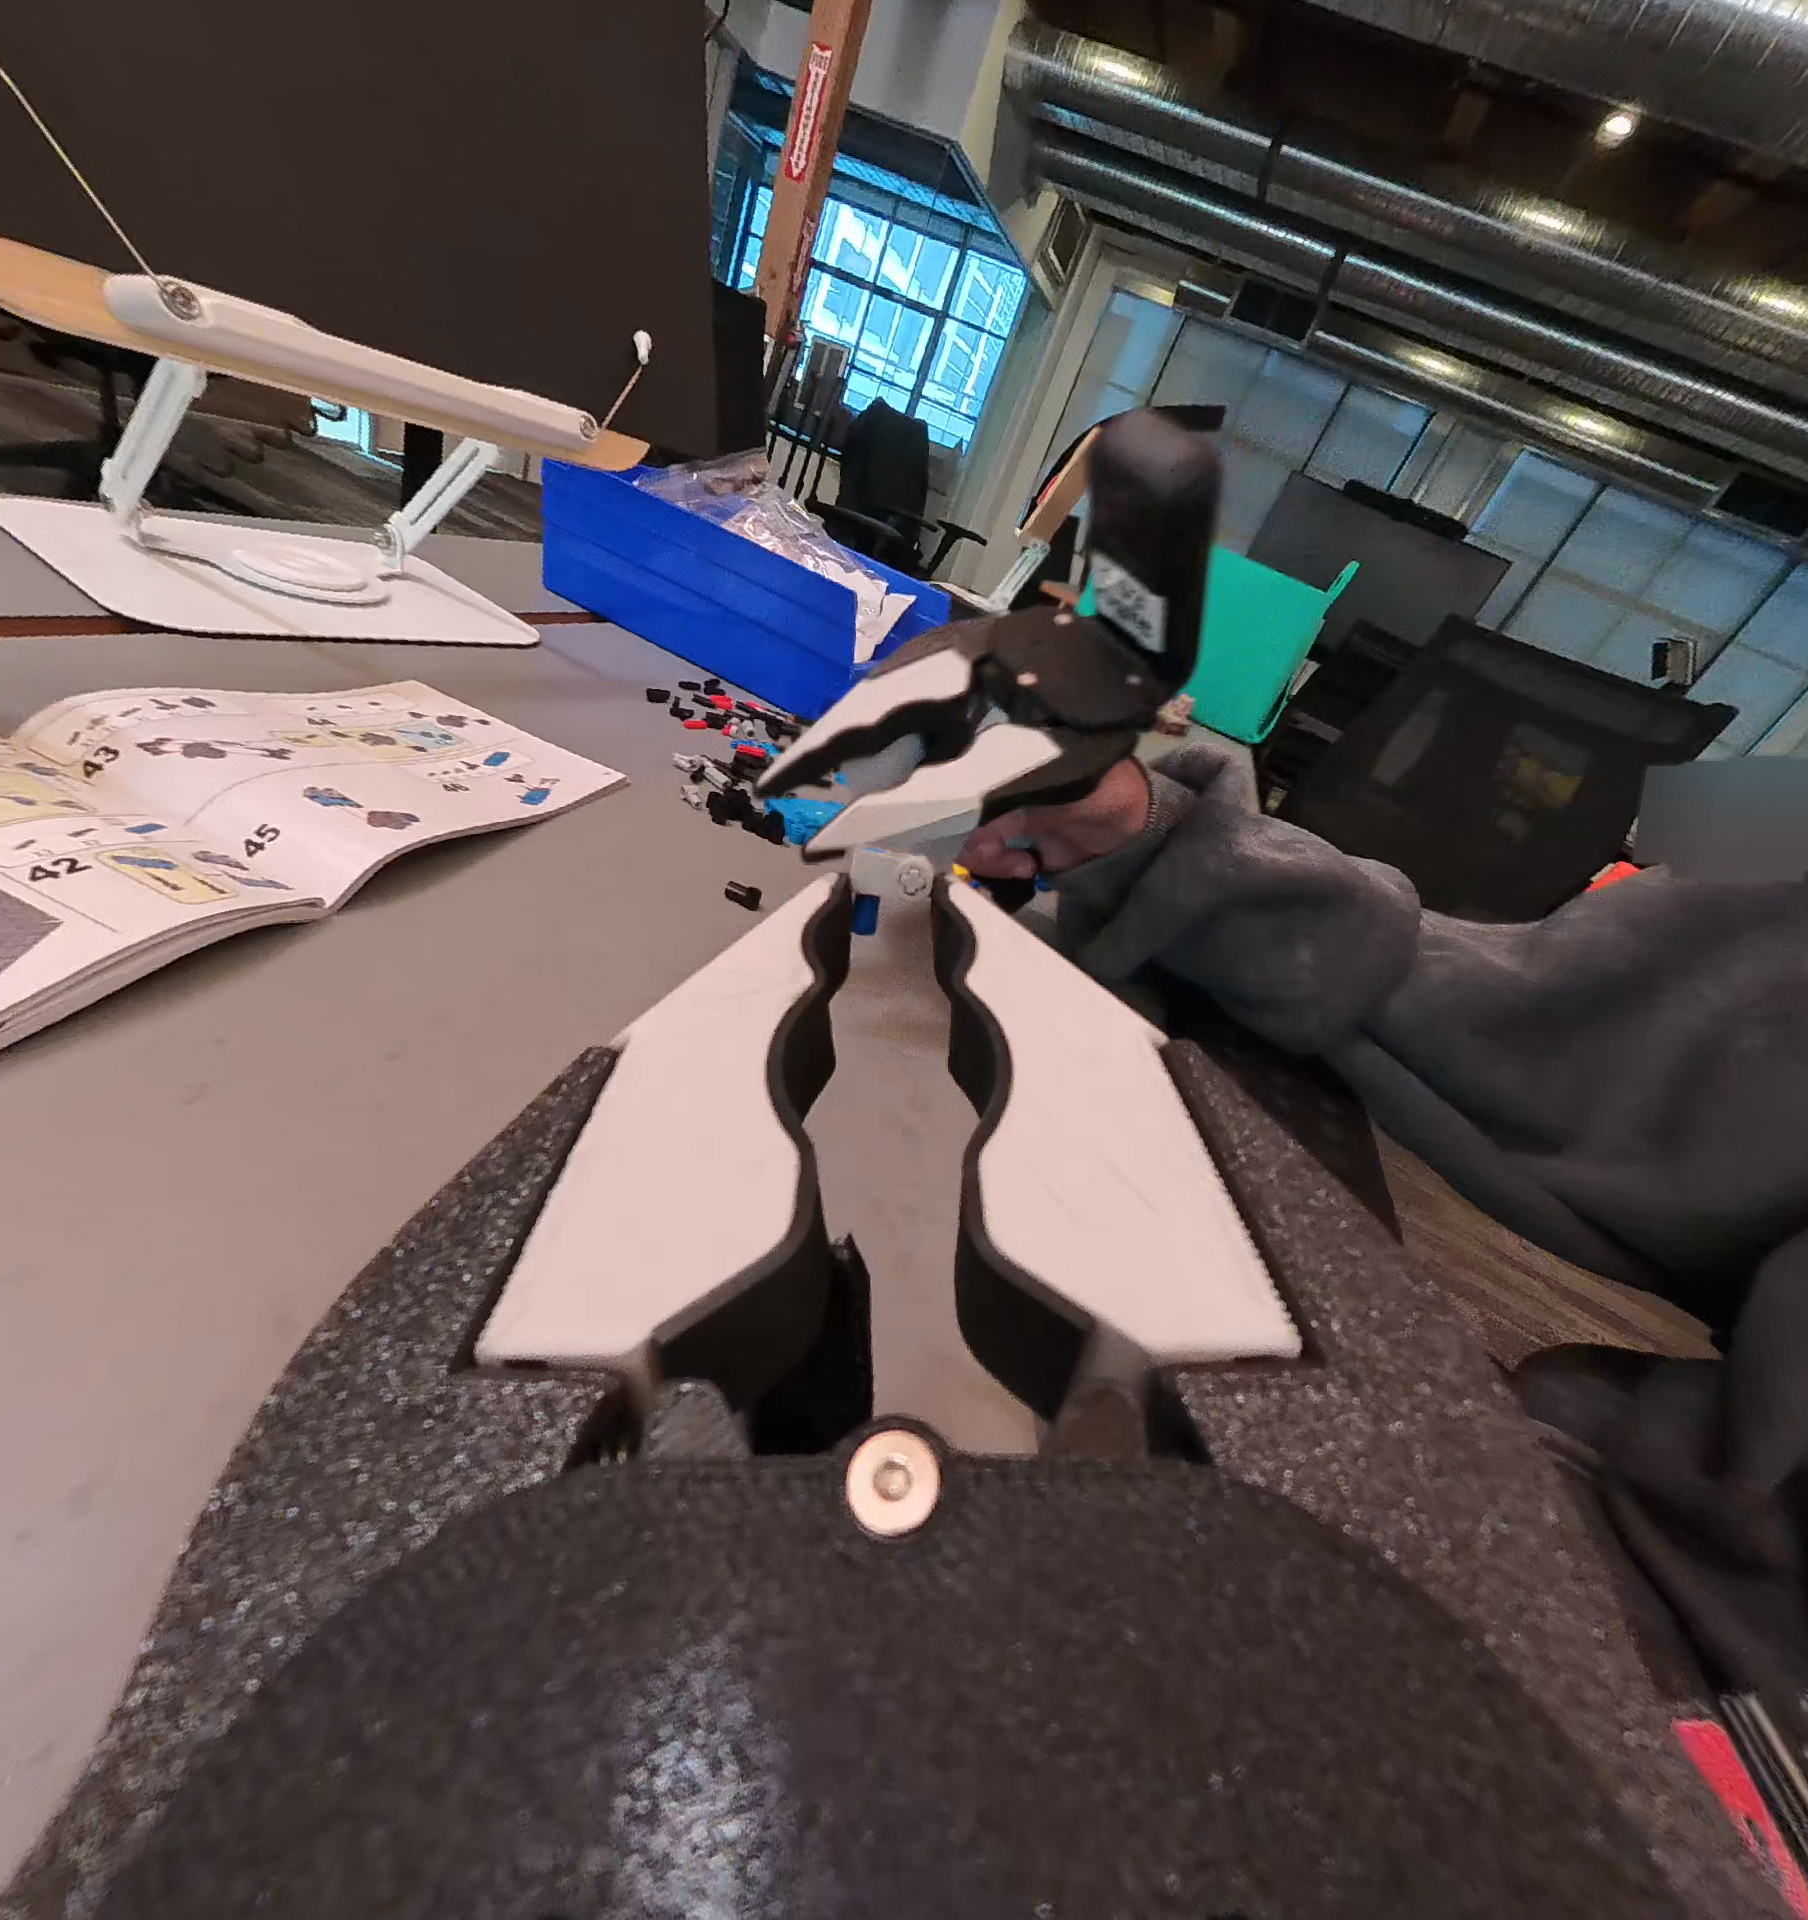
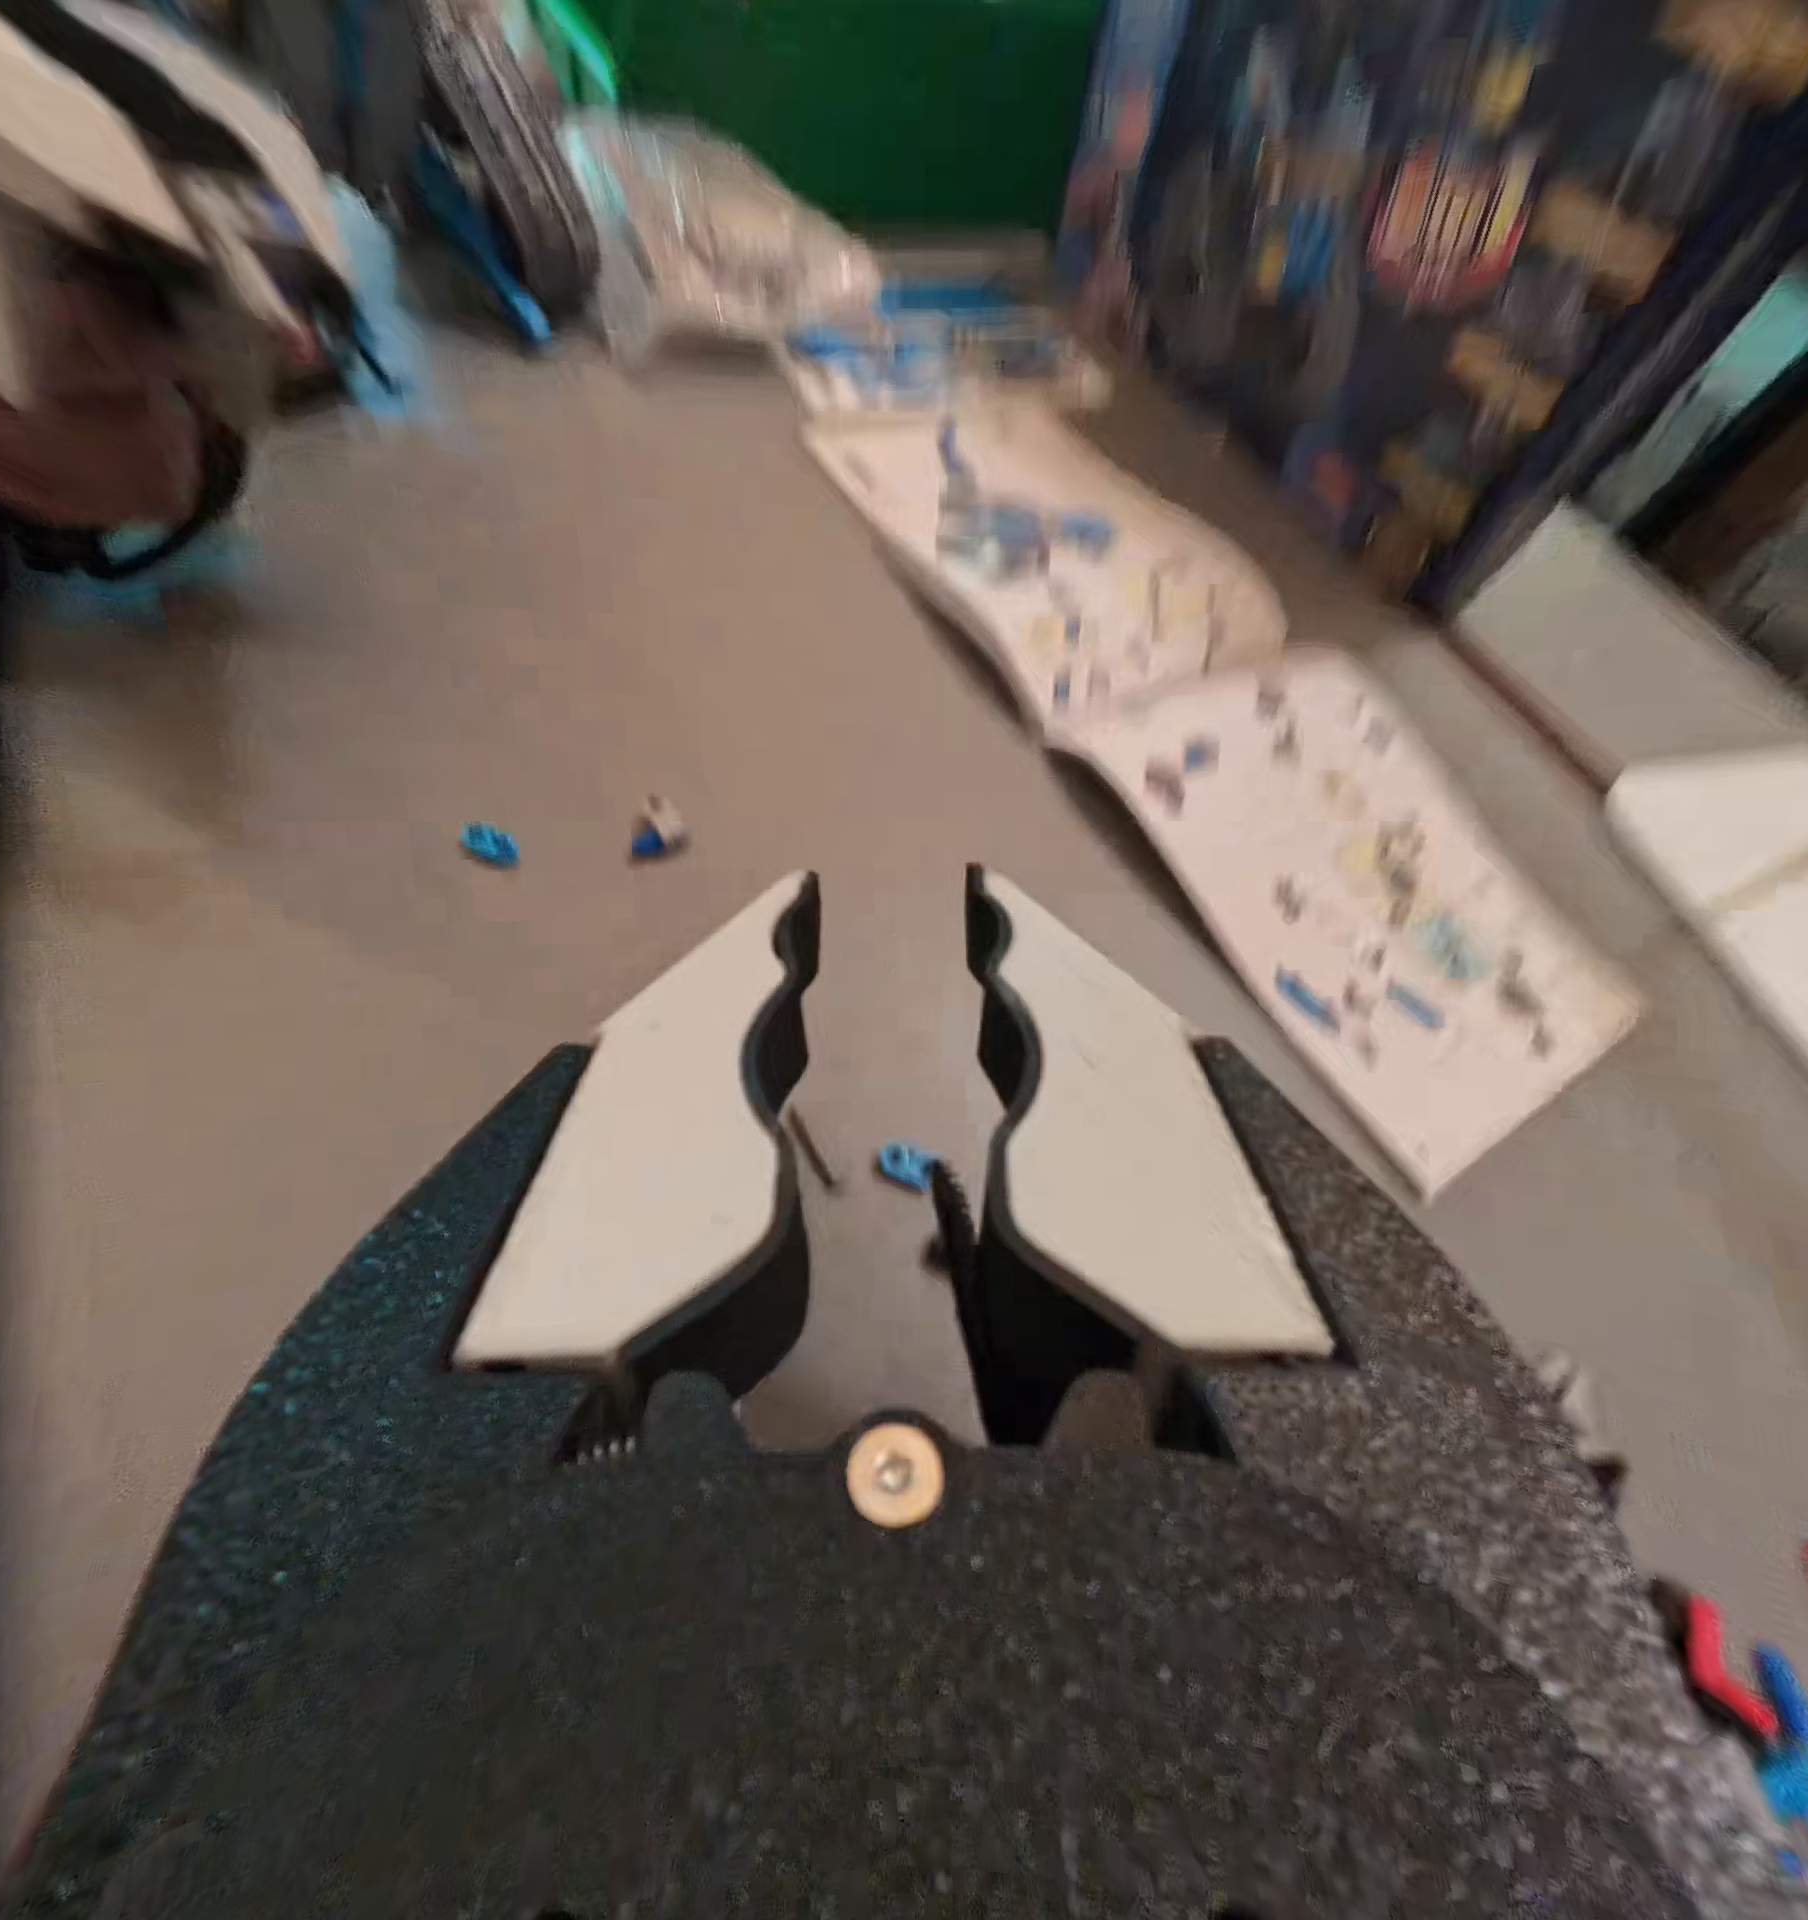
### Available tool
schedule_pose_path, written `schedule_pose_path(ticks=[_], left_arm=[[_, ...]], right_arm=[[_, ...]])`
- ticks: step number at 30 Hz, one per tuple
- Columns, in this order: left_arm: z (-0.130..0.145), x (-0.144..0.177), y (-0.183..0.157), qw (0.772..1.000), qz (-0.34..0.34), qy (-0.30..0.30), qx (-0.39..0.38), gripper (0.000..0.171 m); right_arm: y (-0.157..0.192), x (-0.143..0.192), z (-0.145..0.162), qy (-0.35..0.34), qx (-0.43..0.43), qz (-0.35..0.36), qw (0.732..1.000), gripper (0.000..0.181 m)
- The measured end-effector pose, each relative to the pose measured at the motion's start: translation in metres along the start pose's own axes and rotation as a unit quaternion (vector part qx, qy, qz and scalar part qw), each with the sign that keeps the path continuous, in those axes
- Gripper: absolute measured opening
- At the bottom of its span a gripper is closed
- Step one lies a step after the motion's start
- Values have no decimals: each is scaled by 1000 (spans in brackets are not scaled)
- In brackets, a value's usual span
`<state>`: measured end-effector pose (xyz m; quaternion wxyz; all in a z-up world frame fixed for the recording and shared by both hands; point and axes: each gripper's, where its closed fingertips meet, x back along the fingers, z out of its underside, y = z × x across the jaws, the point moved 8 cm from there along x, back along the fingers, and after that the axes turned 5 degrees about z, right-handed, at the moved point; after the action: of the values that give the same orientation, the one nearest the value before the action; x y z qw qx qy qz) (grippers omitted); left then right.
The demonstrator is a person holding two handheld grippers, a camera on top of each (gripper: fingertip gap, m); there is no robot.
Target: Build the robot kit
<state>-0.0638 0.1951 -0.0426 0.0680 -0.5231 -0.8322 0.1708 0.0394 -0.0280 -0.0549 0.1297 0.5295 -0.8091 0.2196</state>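
**Left and right wrist views.** The left gripper (image 1: 892,883) hangs low over the grey desk (image 1: 256,1195). Its tongs are drawn close and appear to pinch a small white-and-blue piece (image 1: 905,878) at the tips. Just beyond it, the right gripper (image 1: 791,821) is spread and empty above a scatter of small parts (image 1: 723,758) that lies near the blue bin (image 1: 692,592) at the desk's far edge. In its own blurred view, the right gripper's tongs (image 2: 892,878) bracket bare desk, and a loose blue piece (image 2: 905,1164) lies beneath them. An open booklet (image 1: 256,810) lies flat, well apart from both.
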Motion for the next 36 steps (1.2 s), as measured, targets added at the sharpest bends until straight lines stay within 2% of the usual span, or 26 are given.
schedule_pose_path(ticks=[2,3,4,6,8,10,12,14,18,21,25,27,30,36], left_arm=[[0,0,1,1000,5,-2,6,15],[-1,1,1,1000,8,-6,8,15],[-1,1,1,1000,12,-11,10,15],[-3,3,1,1000,13,-21,8,15],[-4,3,1,1000,10,-21,1,15],[-3,0,0,1000,13,-13,-4,15],[-2,-3,-2,1000,8,-3,-25,15],[-1,-6,-5,999,10,6,-38,15],[-1,-6,-6,999,15,4,-34,15],[-3,-4,-4,1000,16,-5,-23,14],[-7,3,0,1000,6,-28,-7,14],[-8,8,2,999,3,-38,5,14],[-8,12,6,999,-7,-44,22,14],[-7,12,6,998,12,-46,43,15]], right_arm=[[-5,-1,18,57,-11,-30,998,27],[-9,0,23,76,3,-13,997,25],[-11,1,26,81,19,2,997,20],[-3,4,22,70,14,-45,996,11],[20,-4,14,60,2,-122,991,17],[53,-18,7,59,41,-168,983,21],[80,-30,-1,54,89,-172,980,23],[91,-36,-8,42,92,-185,977,22],[85,-53,-11,68,93,-229,967,25],[75,-70,-20,114,95,-309,940,19],[68,-75,-35,134,58,-412,899,31],[69,-73,-32,134,89,-385,909,35],[78,-67,-29,107,154,-351,917,25],[82,-81,-15,158,195,-333,909,17]])
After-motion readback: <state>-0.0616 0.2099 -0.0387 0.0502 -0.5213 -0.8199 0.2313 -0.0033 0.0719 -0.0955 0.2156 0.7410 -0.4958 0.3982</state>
